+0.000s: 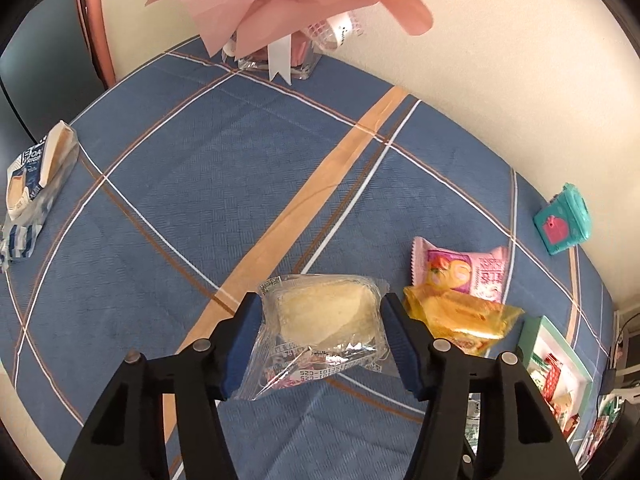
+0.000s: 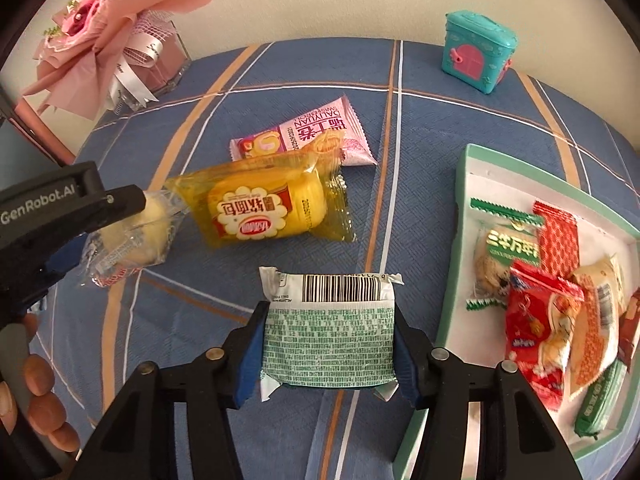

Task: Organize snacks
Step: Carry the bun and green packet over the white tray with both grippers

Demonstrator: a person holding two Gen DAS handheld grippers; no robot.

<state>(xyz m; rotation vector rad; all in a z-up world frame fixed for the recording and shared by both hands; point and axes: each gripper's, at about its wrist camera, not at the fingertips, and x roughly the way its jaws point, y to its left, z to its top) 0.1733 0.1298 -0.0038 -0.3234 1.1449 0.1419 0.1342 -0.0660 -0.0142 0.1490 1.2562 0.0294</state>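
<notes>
My left gripper is shut on a clear-wrapped pale bun, held just above the blue checked tablecloth; the same bun shows at the left of the right wrist view. My right gripper is shut on a green and white packet, barcode side up, lifted off the cloth. A yellow bread packet and a pink roll packet lie on the cloth beyond it. The green-rimmed white tray at the right holds several wrapped snacks.
A pink bouquet in a glass vase stands at the back left, a teal toy box at the back right. A blue and white toast packet lies at the far left edge. A hand grips the left tool.
</notes>
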